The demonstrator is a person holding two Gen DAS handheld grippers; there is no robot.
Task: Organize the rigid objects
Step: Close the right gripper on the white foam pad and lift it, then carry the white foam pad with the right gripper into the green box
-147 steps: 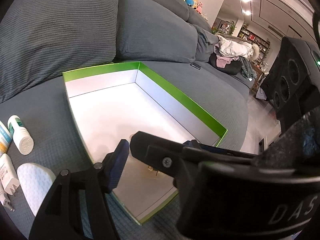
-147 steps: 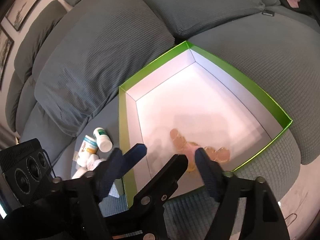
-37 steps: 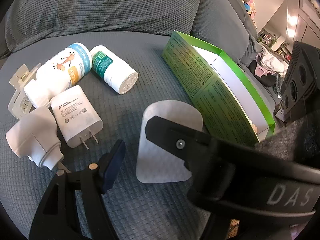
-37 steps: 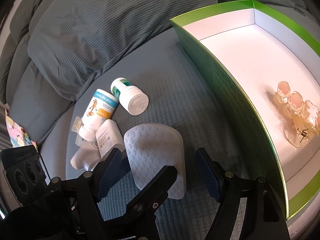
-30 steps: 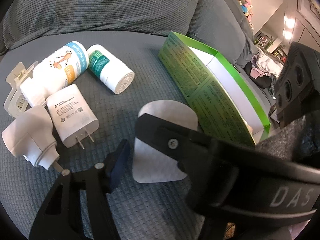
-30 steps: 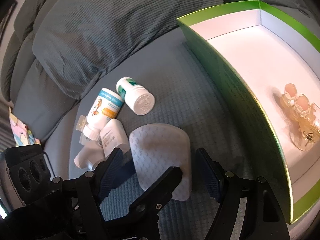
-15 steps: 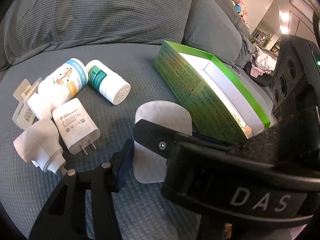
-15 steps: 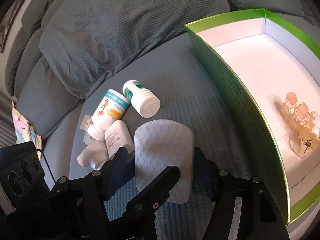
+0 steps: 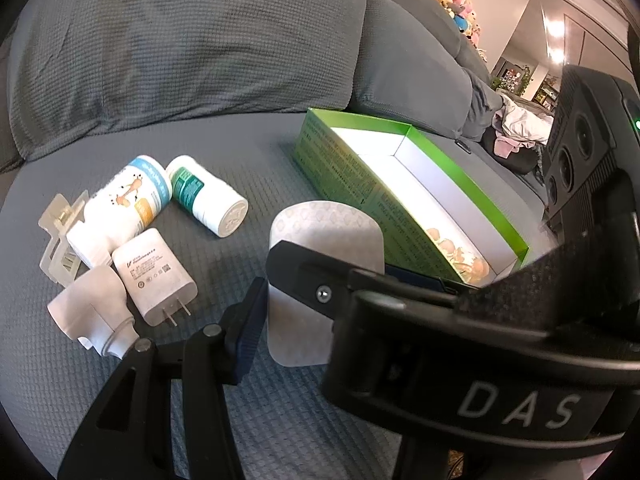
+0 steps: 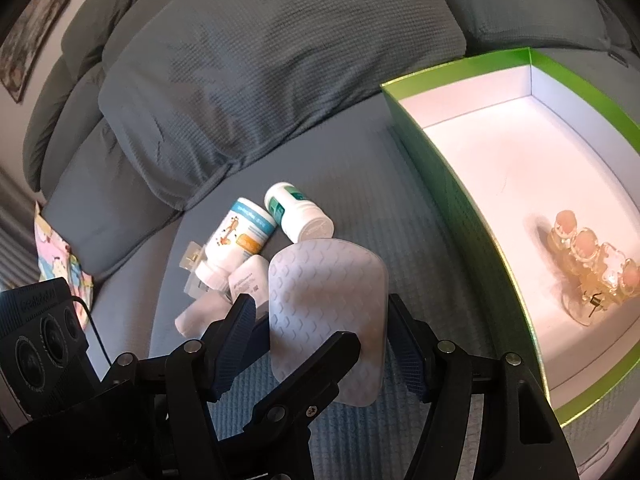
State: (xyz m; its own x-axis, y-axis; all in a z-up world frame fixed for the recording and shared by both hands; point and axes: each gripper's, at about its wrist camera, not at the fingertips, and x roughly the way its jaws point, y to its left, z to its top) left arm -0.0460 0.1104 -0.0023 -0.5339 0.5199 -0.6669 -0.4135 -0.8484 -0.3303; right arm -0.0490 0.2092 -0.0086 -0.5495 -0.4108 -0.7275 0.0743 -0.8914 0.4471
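Straddling the white, rounded, textured plastic pad (image 10: pixel 328 312), my right gripper (image 10: pixel 320 340) pinches its long sides; its long axis runs away from me.

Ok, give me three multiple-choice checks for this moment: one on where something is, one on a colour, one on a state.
1. Where is the amber clip?
A. beside the bottles
B. inside the green box
C. on the back cushion

2. What colour is the inside of the box?
A. white
B. grey
C. black

3. How does the green-labelled bottle rest on the sofa seat?
A. upright
B. upside down
C. lying on its side

Answers:
1. B: the clip lies on the box floor.
2. A: the floor and inner walls are white.
3. C: its cap points sideways, along the seat.
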